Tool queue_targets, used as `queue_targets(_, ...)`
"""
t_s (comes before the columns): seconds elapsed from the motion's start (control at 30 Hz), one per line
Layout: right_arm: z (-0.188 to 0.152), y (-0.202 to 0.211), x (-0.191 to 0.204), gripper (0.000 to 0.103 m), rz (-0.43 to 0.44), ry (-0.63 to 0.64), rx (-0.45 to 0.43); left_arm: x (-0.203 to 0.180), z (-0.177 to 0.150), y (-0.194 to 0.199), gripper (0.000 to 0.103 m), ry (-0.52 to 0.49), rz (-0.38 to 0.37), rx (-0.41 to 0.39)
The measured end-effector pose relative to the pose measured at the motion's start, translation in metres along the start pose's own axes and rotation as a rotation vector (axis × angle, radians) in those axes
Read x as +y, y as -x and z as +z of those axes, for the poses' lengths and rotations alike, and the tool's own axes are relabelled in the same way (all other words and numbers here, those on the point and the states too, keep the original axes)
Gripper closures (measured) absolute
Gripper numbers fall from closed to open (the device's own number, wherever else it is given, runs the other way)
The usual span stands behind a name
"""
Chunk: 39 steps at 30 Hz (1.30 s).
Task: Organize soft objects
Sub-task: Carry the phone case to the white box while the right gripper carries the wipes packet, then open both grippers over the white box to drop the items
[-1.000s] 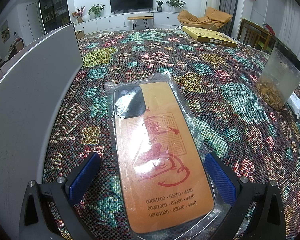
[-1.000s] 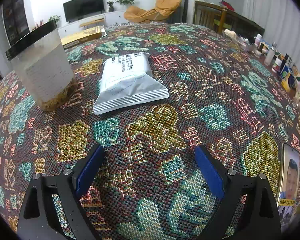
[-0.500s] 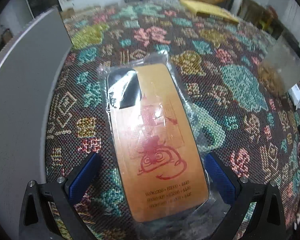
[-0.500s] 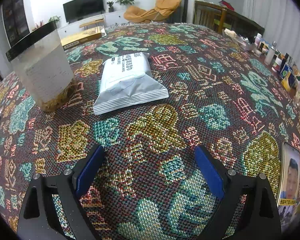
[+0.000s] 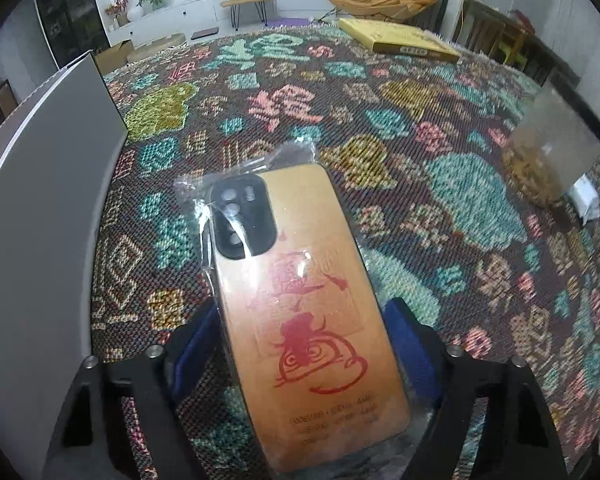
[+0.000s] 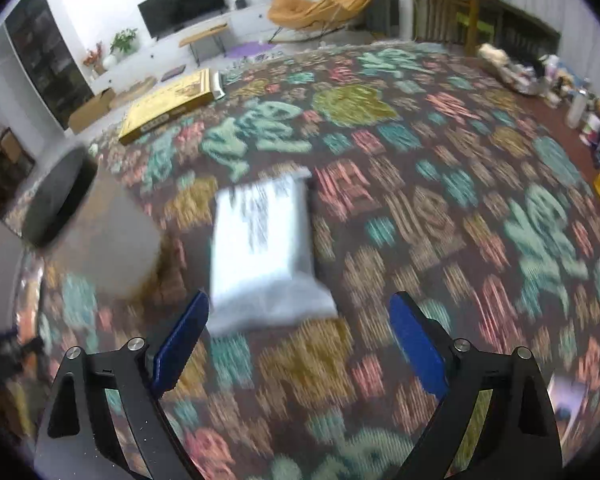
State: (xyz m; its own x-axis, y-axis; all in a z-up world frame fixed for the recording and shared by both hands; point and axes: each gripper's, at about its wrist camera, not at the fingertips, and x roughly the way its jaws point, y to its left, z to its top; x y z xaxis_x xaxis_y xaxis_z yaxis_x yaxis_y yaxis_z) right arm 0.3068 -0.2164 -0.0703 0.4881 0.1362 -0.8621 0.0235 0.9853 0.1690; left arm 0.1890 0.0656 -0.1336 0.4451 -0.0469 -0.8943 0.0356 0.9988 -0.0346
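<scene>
While the left gripper (image 5: 300, 336) clamps the bagged phone case (image 5: 304, 312) at lower centre, squeeze only its edges; further right, the right gripper (image 6: 300, 332) gapes empty, white pouch (image 6: 264, 248) mid-frame just ahead, so centre it first.

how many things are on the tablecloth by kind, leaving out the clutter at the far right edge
phone case in plastic sleeve: 1
white soft pack: 1
clear container with black lid: 1
flat yellow box: 1
grey board at the left edge: 1
total: 5
</scene>
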Motion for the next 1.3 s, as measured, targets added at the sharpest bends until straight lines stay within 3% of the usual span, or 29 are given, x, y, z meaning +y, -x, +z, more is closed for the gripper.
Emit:
queue_targets(0.1,0.016,-0.040,0.020,0.011,-0.029,0.074,0.103,-0.003,0.005,0.004,0.023,-0.001,-0.013,-0.013)
queue_targets(0.17,0.016,-0.065,0.026,0.029,-0.082,0.118,0.198,-0.002,0.009,0.007,0.023,0.005,-0.028,-0.026)
queue_targets(0.23,0.022,-0.061,0.030,0.043,-0.112,0.124,0.166,-0.002,0.016,0.014,0.023,0.015,-0.056,-0.043)
queue_targets(0.3,0.032,-0.054,0.029,0.044,-0.083,0.092,0.142,-0.007,0.026,0.021,0.023,0.011,-0.073,-0.069)
queue_targets(0.4,0.053,-0.029,0.037,0.044,-0.107,0.097,0.046,-0.015,0.048,0.034,0.023,0.024,-0.119,-0.109)
queue_targets(0.53,0.082,0.022,0.062,0.044,-0.089,0.146,-0.071,-0.023,0.072,0.061,0.023,0.044,-0.198,-0.168)
queue_targets(0.7,0.082,0.083,0.136,0.044,-0.013,0.293,-0.120,-0.014,0.081,0.111,0.023,0.051,-0.261,-0.257)
queue_targets(0.8,0.056,0.109,0.206,0.044,0.105,0.365,-0.126,0.012,0.068,0.149,0.023,0.062,-0.260,-0.300)
queue_targets(0.97,0.000,0.124,0.318,0.044,0.362,0.402,-0.068,0.084,0.017,0.198,0.023,0.090,-0.148,-0.321)
queue_targets(1.13,-0.069,0.131,0.429,0.043,0.574,0.462,0.021,0.172,-0.046,0.232,0.022,0.149,0.084,-0.312)
queue_targets(1.2,-0.097,0.129,0.464,0.035,0.648,0.465,0.069,0.207,-0.075,0.239,0.021,0.190,0.189,-0.282)
queue_targets(1.23,-0.104,0.124,0.473,0.021,0.684,0.458,0.097,0.215,-0.083,0.240,0.020,0.198,0.215,-0.270)
queue_targets(1.3,-0.128,0.113,0.493,0.018,0.745,0.442,0.202,0.235,-0.108,0.247,0.017,0.228,0.292,-0.261)
